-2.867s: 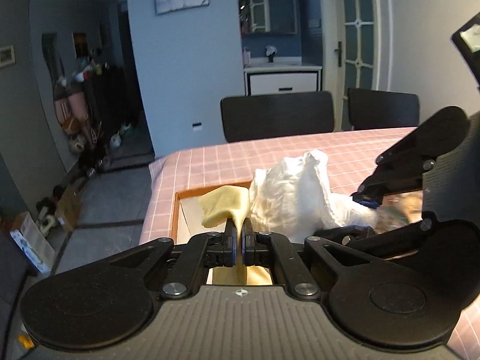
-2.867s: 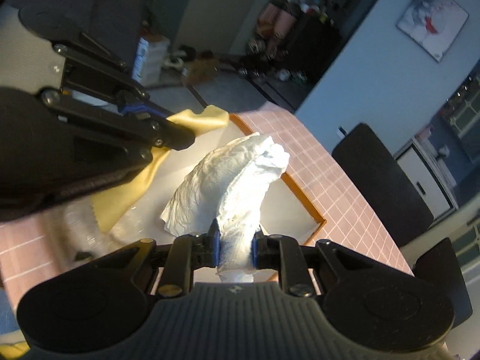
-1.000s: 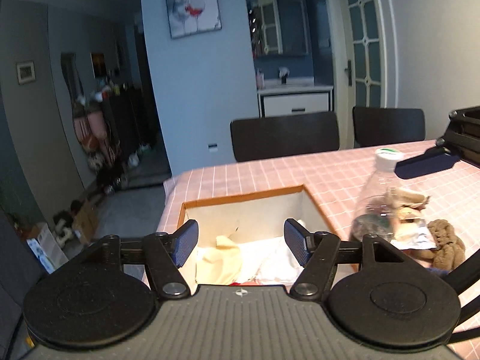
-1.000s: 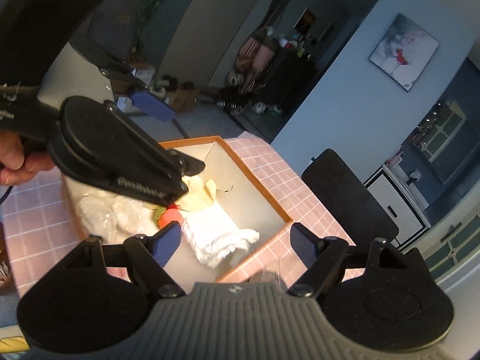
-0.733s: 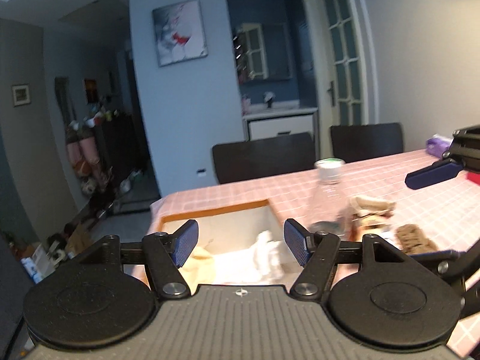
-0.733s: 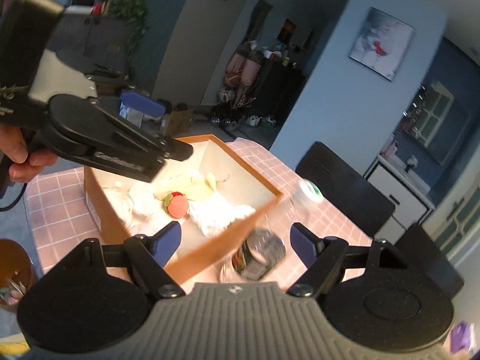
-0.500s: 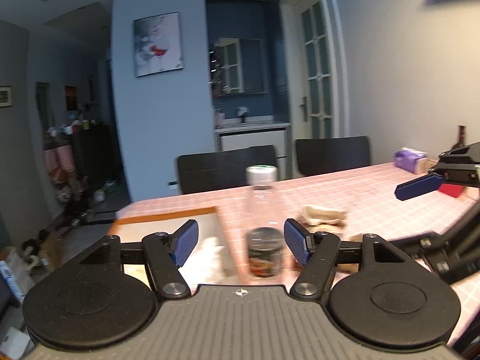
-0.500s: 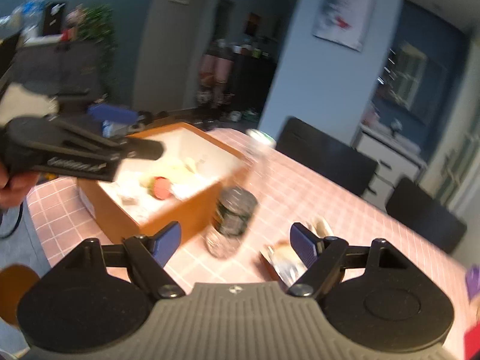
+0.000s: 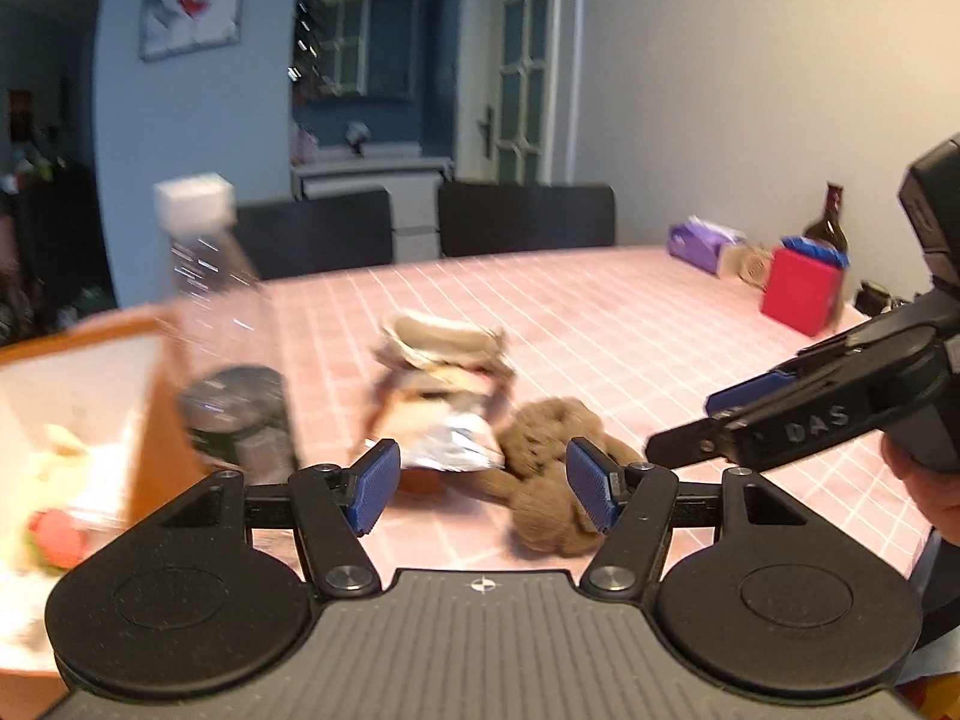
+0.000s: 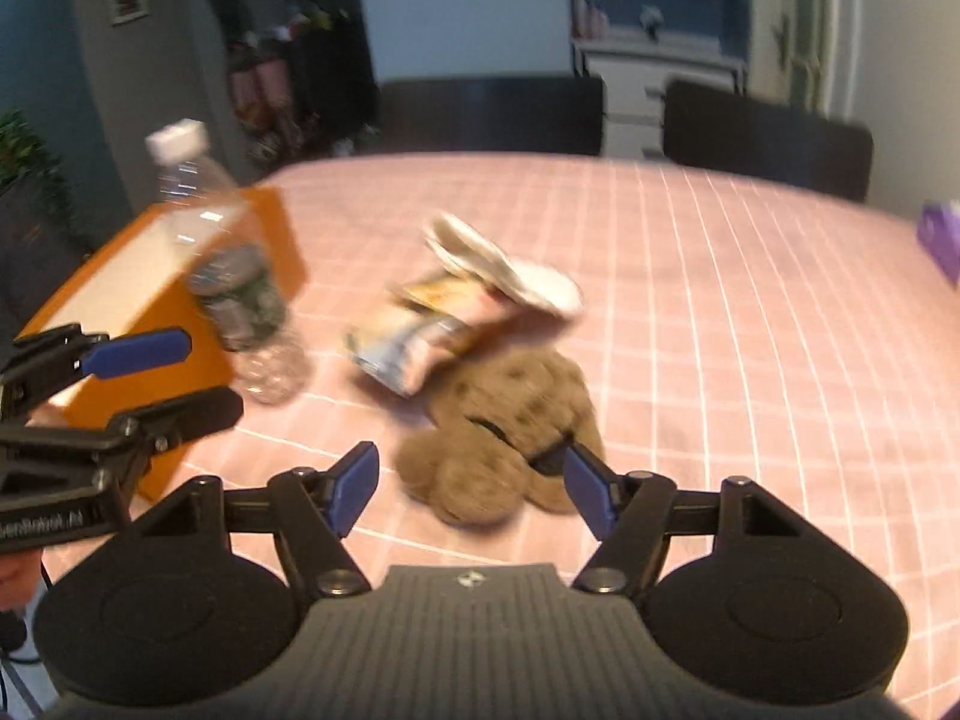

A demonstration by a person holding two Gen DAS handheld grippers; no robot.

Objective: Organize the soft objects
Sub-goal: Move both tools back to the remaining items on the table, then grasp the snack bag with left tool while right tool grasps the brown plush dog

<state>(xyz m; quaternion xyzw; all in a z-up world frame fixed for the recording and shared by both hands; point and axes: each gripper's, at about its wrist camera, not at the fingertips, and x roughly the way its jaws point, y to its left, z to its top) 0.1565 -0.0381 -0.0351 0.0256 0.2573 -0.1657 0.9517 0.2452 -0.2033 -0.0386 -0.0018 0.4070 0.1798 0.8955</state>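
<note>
Now, change: both claws have let go of the yellow and white cloths they were gripping a few seconds ago and have swung away from the orange box toward the heap on the pink worktop.
Left claw: wide open and empty, its blue pads framing the silver wrapper and the edge of the brown plush toy.
Right claw: also spread wide, holding nothing, with the brown plush toy between and just beyond its fingertips.
Box contents: pale cloths and a red-orange item lie inside, so that part of the sorting looks done.
Remaining pile: the plush toy, a crinkled snack packet and a flat pale pouch lie touching one another, near the box.
Plastic bottle: stands just beside the box wall, between box and pile; it is not soft and probably stays out.
Meaning for the task: a new pickup is starting, and the plush toy seems the likeliest target, the right claw being best lined up.
Caution: both views are motion-blurred, so the exact gap to the toy cannot be told.
</note>
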